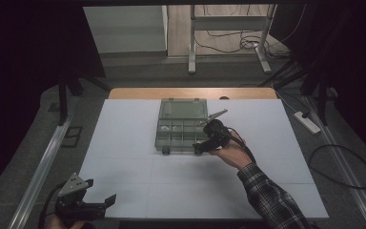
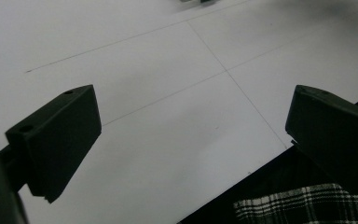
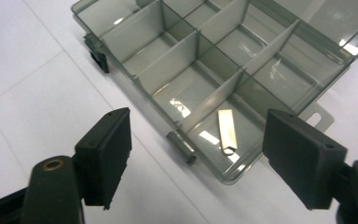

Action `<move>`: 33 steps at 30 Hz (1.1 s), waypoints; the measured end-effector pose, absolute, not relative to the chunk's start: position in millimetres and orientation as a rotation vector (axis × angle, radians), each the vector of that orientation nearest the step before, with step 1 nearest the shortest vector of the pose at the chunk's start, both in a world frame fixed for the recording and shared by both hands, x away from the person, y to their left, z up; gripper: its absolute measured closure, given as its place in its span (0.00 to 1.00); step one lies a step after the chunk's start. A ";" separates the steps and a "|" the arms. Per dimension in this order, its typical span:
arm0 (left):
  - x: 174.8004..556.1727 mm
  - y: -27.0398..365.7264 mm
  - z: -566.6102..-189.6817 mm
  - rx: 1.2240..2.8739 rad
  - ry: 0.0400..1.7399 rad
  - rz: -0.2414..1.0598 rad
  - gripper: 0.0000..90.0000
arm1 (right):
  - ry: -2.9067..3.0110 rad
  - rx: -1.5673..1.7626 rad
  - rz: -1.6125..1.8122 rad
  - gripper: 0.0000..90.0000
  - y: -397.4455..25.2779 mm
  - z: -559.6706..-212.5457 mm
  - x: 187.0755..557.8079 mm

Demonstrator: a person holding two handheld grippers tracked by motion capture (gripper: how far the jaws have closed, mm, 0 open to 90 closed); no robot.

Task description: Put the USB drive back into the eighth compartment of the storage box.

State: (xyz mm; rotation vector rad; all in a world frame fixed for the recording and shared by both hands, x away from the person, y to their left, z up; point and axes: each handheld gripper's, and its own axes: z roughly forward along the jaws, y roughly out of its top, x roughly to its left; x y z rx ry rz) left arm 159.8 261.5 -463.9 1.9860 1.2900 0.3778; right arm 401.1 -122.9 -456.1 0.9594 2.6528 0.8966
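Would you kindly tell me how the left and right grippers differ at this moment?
The right gripper sits at the front right corner of the clear compartment box, whereas the left gripper hovers near the table's front left corner, far from the box. The right gripper's jaws frame a metal strip in a compartment; the left gripper's frame bare table. Both are open.

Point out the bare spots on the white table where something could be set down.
The white table lies bare left of the clear grey plastic compartment box, and across the near strip between the left gripper and the plaid sleeve. It is crowded at the box's near right corner, where the right gripper hovers.
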 end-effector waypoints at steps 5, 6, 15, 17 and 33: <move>159.8 261.6 -463.9 1.986 1.290 0.377 0.04 | 2.670 0.965 0.920 0.23 -124.9 -454.4 397.6; 159.8 261.6 -463.9 1.986 1.290 0.377 0.04 | 2.673 0.966 0.926 0.22 -125.0 -454.1 396.7; 159.7 261.8 -463.8 1.987 1.289 0.377 0.04 | 2.694 0.941 0.937 0.18 -128.3 -450.1 387.4; 159.8 261.8 -463.9 1.986 1.290 0.378 0.04 | 2.698 0.944 0.943 0.17 -129.8 -449.3 385.8; 159.8 261.6 -463.8 1.985 1.291 0.377 0.04 | 2.697 0.948 0.991 0.06 -151.5 -447.3 367.6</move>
